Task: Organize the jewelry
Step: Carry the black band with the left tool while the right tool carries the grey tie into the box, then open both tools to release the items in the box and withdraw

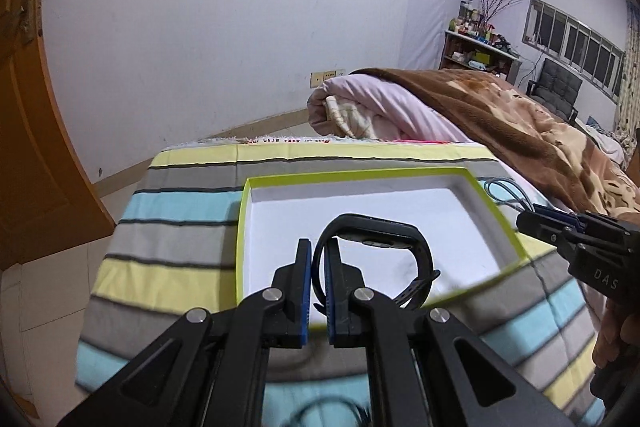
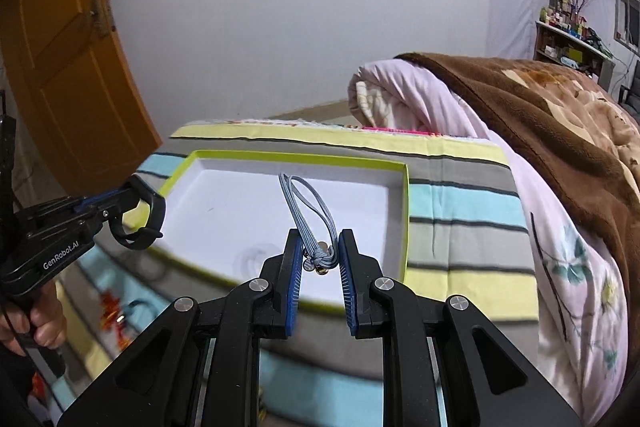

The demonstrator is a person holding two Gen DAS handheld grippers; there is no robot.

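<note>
Our left gripper [image 1: 319,259] pinches the strap of a black watch [image 1: 376,255], and our right gripper [image 2: 320,251] clamps the knotted end of a grey-blue cord bracelet [image 2: 306,211]. We carry both above the white tray with the lime rim [image 2: 404,211], probably to drop them in. The tray on the striped bedspread [image 1: 180,195] looks empty.
</note>
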